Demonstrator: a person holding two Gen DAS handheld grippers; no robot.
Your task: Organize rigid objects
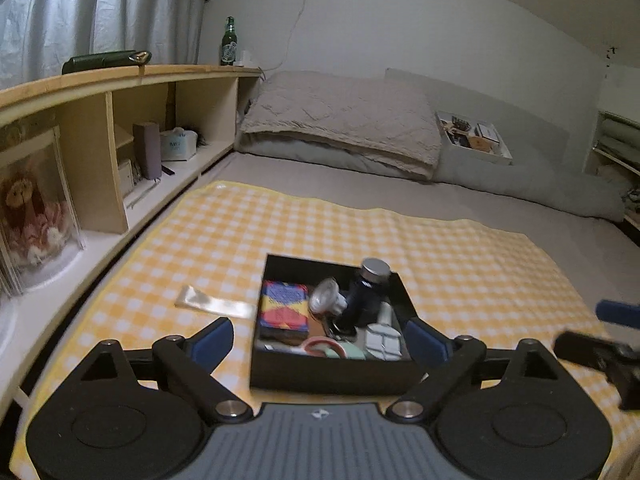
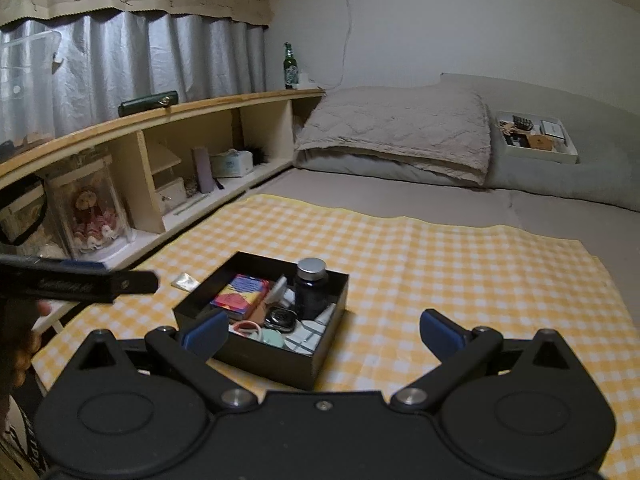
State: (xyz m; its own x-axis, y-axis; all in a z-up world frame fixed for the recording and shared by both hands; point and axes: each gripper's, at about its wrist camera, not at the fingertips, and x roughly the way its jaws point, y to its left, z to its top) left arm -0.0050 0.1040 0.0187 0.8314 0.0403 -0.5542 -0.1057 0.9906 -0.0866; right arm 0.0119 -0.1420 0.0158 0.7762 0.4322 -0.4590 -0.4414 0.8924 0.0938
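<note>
A black open box (image 1: 332, 376) sits on a yellow checked cloth (image 1: 460, 264) on the bed. Inside it are a colourful patterned pack (image 1: 284, 308), a dark bottle with a silver cap (image 1: 368, 292), a clear bulb-shaped piece (image 1: 326, 300), a white segmented item (image 1: 384, 340) and a pink ring (image 1: 316, 343). My left gripper (image 1: 320, 342) stands open above the box's near side, holding nothing. My right gripper (image 2: 322, 332) is open too and empty, with the box (image 2: 264, 360) just ahead to its left. A watch (image 2: 280, 317) lies in the box.
A clear wrapper (image 1: 216, 302) lies on the cloth left of the box. A wooden shelf unit (image 1: 120, 76) runs along the left, with a green bottle (image 1: 229, 42) on top. A folded quilt (image 1: 340, 120) and a white tray (image 1: 476, 140) lie at the bed's far end.
</note>
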